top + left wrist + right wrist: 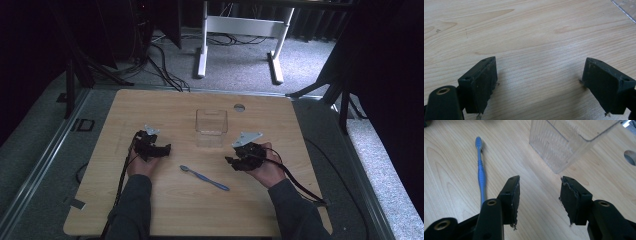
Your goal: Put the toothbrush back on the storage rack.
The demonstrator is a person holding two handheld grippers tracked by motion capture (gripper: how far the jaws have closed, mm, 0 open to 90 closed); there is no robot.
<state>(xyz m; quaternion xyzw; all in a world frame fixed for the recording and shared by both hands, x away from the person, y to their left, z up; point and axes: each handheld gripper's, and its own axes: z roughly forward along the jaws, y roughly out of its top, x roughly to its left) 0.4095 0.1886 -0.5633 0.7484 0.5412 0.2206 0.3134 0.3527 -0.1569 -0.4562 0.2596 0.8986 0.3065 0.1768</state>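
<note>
No brand, label or readable writing anywhere on the toothbrush [204, 177], the clear box [211, 121] or the desk [165, 107].

Blue toothbrush flat on the desk, in front of the clear box on the person's side and a little left of it, roughly midway between the two grippers and touching neither. Long axis slanted: head end toward the left gripper [165, 148] and nearer the box, handle end trailing toward the person and toward the right gripper [229, 161]. Bristles too small to make out in the high view. In the right gripper view, toothbrush [480, 171] running from its head at the top down behind the left-hand finger [512, 195], lower handle cut off there.

Clear box upright, open at the top, apparently empty, though walls hard to read against the wood. In the right gripper view, box [560, 145] cropped at the top edge, one lower corner just beyond the fingers. In the left gripper view, merely a clear sliver of the box [626, 8] at the upper right corner.

Left gripper [539, 77] left of the box, fingers spread wide over bare wood, holding nothing. Right gripper [539, 195] right of the box and nearer the person, fingers moderately apart, holding nothing.

Round hole [239, 107] in the desk just behind the box, to its right.
</note>
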